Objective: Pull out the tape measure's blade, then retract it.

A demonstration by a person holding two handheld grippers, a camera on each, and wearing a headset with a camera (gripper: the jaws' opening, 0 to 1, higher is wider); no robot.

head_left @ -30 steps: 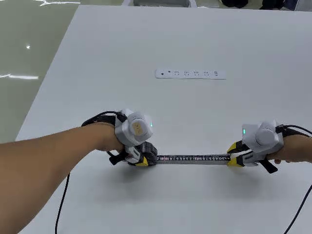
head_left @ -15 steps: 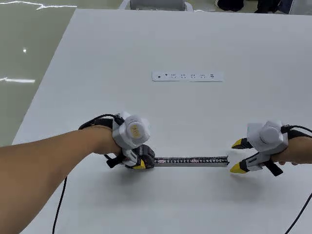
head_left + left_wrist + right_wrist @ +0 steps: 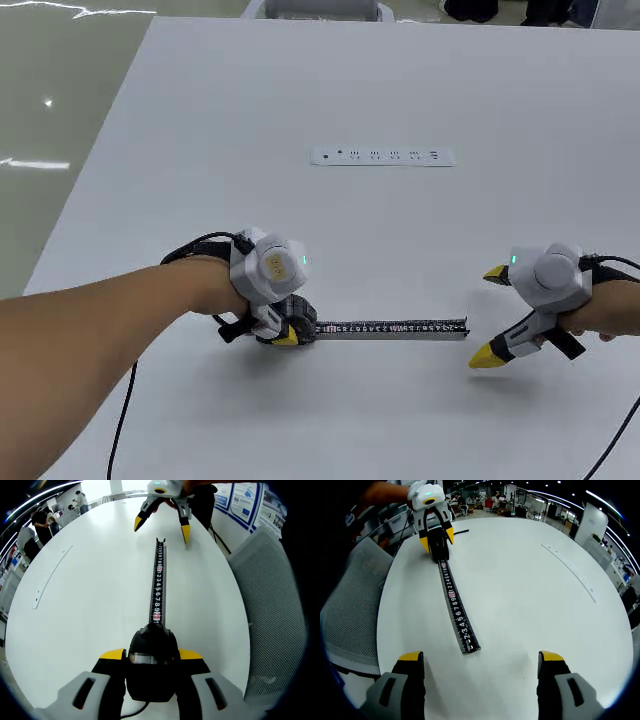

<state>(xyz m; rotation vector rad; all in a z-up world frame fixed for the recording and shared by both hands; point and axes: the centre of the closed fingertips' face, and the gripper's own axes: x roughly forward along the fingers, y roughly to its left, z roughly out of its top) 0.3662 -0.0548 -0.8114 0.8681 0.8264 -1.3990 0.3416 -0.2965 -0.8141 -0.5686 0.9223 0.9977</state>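
**Item:** tape measure (image 3: pixel 300 323), on the white surface (image 3: pixel 400 80), near its front edge.

**Step in hand:** the pull-out looks complete; retraction is due.

**Left gripper** (image 3: pixel 151 655): jaws closed on the case (image 3: pixel 151 662), pinning it to the surface.

**Right gripper** (image 3: pixel 480 657): jaws spread wide and holding nothing. The blade's end lies just ahead of them, apart from both.

**Next move, as judged:** the blade lies drawn with nothing gripping its end, so a lock probably holds it. The lock needs freeing, or the end guiding back, with the case kept steady.

**Appearance:** compact black case. The blade (image 3: pixel 392 327) is narrow and dark with pale numerals and red marks at intervals. It lies flat and straight, running rightward from the case to a small hook end (image 3: pixel 470 650).

**Also present:** power strip (image 3: pixel 382 156), well apart, farther back.
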